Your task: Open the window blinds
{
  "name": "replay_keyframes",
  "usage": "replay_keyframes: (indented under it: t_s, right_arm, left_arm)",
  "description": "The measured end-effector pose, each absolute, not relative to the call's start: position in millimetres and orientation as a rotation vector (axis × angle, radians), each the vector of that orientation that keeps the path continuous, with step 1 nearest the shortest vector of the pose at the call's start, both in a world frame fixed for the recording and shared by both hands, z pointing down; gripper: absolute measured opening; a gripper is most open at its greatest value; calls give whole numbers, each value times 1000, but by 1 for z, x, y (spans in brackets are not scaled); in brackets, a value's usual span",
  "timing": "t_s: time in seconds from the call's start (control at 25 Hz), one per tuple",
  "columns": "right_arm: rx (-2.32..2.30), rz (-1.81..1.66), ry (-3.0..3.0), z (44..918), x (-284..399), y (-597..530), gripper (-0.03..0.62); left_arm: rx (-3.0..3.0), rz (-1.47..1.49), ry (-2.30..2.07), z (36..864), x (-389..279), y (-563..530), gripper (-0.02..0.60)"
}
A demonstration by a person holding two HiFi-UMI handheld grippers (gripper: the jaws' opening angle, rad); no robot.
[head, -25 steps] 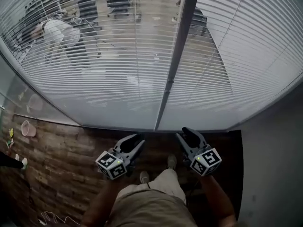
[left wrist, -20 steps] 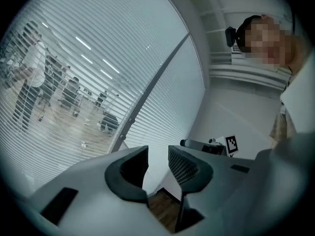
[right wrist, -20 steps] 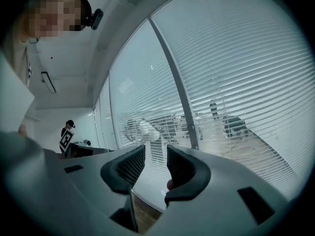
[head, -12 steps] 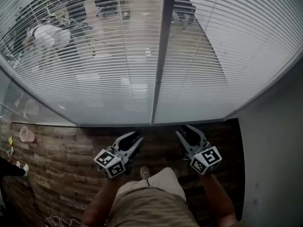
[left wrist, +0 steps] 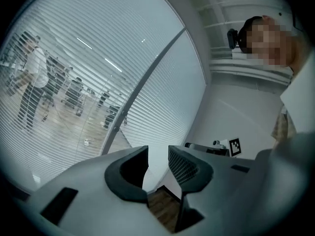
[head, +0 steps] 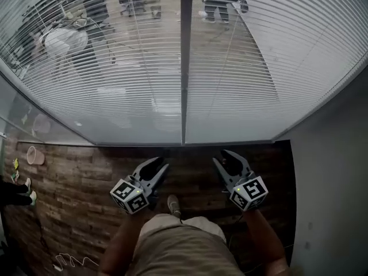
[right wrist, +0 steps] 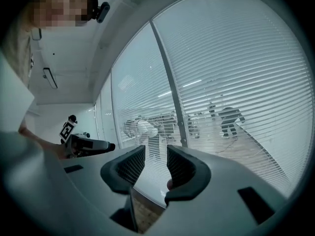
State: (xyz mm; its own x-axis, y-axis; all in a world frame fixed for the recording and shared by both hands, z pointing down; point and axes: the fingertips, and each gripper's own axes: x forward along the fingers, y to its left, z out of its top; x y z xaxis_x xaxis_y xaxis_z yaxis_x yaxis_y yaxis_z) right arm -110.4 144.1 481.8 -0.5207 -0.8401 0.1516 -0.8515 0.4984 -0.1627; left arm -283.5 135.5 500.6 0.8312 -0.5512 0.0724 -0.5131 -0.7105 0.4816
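blinds (head: 247, 68) hang ahead, apart from left tongs (head: 159, 164) and right tongs (head: 222, 157), both open and empty.

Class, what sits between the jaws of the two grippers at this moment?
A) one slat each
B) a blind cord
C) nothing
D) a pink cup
C: the left gripper and right gripper both show an empty gap between parted jaws, short of the blinds.

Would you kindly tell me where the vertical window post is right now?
In the head view, the vertical post runs down the middle between the left blind and right blind, ending ahead of the left gripper and right gripper.
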Motion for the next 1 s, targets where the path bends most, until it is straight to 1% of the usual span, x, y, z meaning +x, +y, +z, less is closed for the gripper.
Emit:
replay_keyframes:
  t_s: [0.2,0.52,0.76,1.0]
  right_arm:
    - [1459,299,-2696,455,-89,176,144]
    - [1409,268,-2698,475,-59,260,143]
    - [1359,243,-2724,479,-49,320,140]
    - [1365,241,-2711,484,-37,349,138]
  left_arm:
    - [2493,-122,-829,478,-260,168,138]
    - [2499,-131,-872,495,-225,259,138]
    - [2458,-137,-951,505,-222,331,138]
    - [2413,-134,-1021,511,-223,370,138]
